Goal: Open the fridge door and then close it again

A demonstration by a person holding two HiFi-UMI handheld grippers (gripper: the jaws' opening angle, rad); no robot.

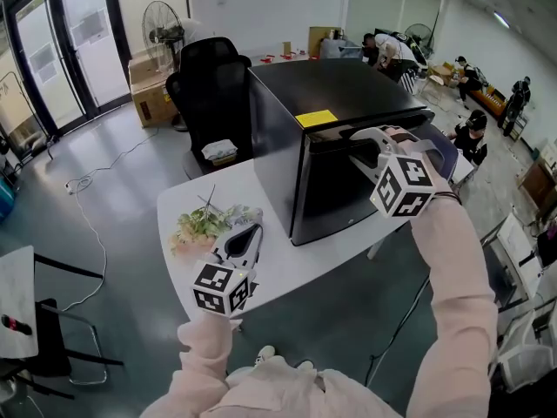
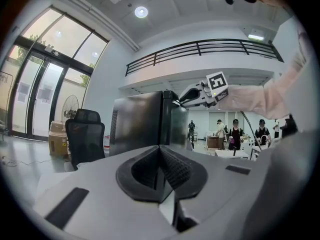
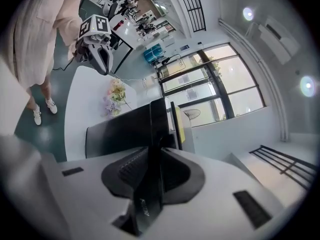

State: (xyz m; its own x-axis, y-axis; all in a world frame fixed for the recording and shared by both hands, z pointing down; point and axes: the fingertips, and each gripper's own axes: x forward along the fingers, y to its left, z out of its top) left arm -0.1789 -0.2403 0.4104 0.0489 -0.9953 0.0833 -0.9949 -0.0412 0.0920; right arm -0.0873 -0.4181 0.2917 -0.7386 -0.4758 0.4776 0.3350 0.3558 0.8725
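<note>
Pinching top edge of black fridge door [image 1: 335, 194] in right gripper [image 1: 359, 138].
Hovering left gripper [image 1: 246, 233], closed and empty, over white table [image 1: 296, 266] near flowers [image 1: 202, 225].

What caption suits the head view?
Right gripper clamps the fridge door; left gripper, jaws shut, idles beside flowers on the table.

In the head view you have a white desk [image 1: 287, 273] across the middle of the frame, with a bunch of pale flowers [image 1: 202, 225] lying on its left end. Behind it, left of upper centre, you'll find a black office chair [image 1: 209, 81] with a small white bundle [image 1: 219, 150] at its seat, a cardboard box [image 1: 150, 94] just to its left and a standing fan [image 1: 165, 26] beyond that, near the glass doors [image 1: 61, 46] at upper left. A white cable [image 1: 97, 177] trails over the grey floor [image 1: 348, 320] at left, and several people [image 1: 387, 49] are gathered at upper right.
</note>
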